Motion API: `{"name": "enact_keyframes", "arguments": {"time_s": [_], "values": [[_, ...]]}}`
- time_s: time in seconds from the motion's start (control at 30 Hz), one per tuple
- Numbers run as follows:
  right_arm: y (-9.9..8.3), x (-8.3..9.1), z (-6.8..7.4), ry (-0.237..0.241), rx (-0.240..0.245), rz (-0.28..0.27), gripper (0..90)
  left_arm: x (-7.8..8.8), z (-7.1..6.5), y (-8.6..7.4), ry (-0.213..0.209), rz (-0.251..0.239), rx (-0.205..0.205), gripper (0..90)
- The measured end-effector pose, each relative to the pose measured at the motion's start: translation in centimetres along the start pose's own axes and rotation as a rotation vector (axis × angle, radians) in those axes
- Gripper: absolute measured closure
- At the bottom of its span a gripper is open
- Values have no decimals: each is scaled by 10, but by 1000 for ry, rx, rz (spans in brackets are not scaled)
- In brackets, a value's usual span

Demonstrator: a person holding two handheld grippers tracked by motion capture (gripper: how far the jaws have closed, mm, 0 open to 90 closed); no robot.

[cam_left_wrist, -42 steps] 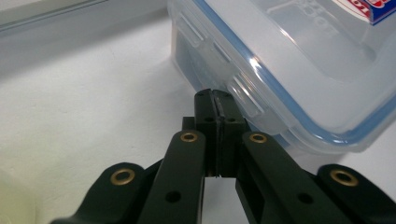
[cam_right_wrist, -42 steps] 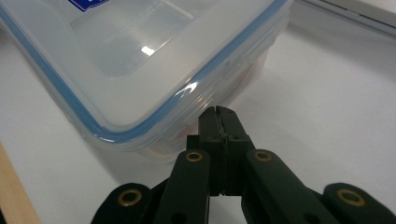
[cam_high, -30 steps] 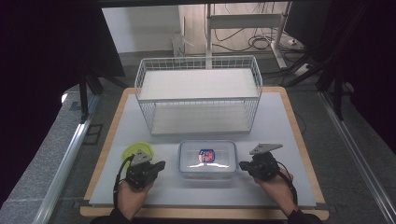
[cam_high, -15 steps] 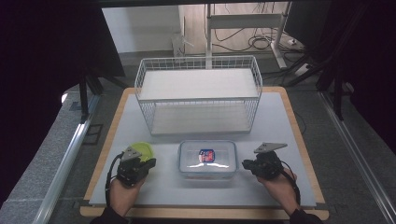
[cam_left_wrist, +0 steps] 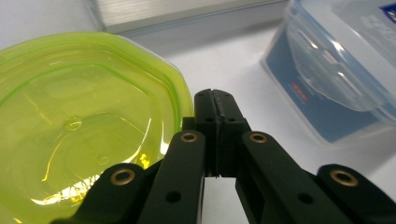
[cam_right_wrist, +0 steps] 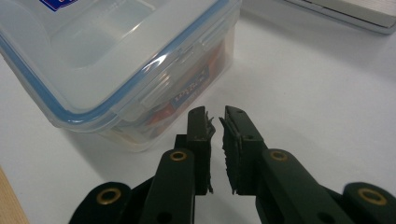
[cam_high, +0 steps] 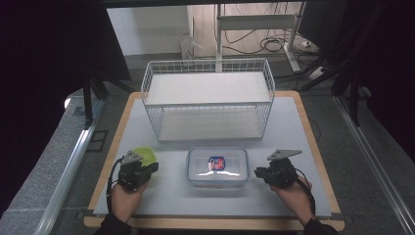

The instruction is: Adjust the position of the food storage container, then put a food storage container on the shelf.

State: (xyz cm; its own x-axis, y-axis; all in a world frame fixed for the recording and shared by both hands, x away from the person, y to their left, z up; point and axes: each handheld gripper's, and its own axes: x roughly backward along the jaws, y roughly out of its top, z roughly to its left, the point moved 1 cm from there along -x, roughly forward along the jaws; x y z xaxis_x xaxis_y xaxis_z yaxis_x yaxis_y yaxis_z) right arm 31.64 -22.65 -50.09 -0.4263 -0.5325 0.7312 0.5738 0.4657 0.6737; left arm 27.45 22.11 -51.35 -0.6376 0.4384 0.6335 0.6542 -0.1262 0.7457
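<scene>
In the high view the clear lidded container (cam_high: 218,167) lies in the middle of the worktop (cam_high: 293,127) in front of the wire basket (cam_high: 208,98), its long axis running left to right between the two hands; the right tool (cam_high: 258,172) sits just beside its right short end, nearer than the left tool (cam_high: 152,168), which sits well to the container's left, beside the green lid (cam_high: 145,155); against the earlier high frames the left hand has drawn away from the container toward the green lid, while the right hand has kept its place; in the left gripper view the left tool (cam_left_wrist: 215,100) has its jaws pressed together on nothing, the green lid just to their left; in the right gripper view the right tool (cam_right_wrist: 215,116) has just been opening, a narrow gap between its jaws with nothing in it, the container's corner latch (cam_right_wrist: 184,79) just ahead and to the left.
</scene>
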Motion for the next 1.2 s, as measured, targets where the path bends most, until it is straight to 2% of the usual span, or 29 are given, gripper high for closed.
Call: {"name": "enact_keyframes", "arguments": {"time_s": [0.17,0.3,0.33,0.4,0.47,0.57,0.67,0.7,0.73,0.8,0.93,0.97,1.07,1.2], "values": [[0,0,0,1,3,-4,798,-1,10,3,16,-7,11,897],[0,2,1,-2,12,-12,798,-1,6,2,9,-2,0,895],[1,4,1,-6,28,-20,792,-1,0,2,-2,-6,-20,878],[1,6,1,-9,36,-27,782,0,-6,2,-3,-7,-47,824],[0,10,0,-16,42,-38,756,0,-15,1,6,2,-94,742],[-2,15,-3,-14,30,-56,700,-1,-26,-2,8,17,-137,611],[-3,17,-5,-7,25,-62,628,-4,-35,-6,6,43,-180,512],[-3,17,-5,-7,25,-62,628,-4,-35,-6,6,43,-180,461],[-4,17,-6,2,21,-58,571,-7,-39,-9,1,65,-208,404],[-4,15,-5,2,25,-54,546,-9,-42,-12,11,81,-230,365],[-4,14,-4,-3,37,-48,483,-10,-42,-11,-9,78,-227,276],[-4,14,-5,-3,34,-49,466,-11,-41,-11,-37,69,-214,254],[-4,13,-6,-1,22,-55,426,-12,-40,-11,-50,69,-202,172],[-4,11,-7,3,18,-51,391,-13,-40,-11,-59,63,-209,141]]}}
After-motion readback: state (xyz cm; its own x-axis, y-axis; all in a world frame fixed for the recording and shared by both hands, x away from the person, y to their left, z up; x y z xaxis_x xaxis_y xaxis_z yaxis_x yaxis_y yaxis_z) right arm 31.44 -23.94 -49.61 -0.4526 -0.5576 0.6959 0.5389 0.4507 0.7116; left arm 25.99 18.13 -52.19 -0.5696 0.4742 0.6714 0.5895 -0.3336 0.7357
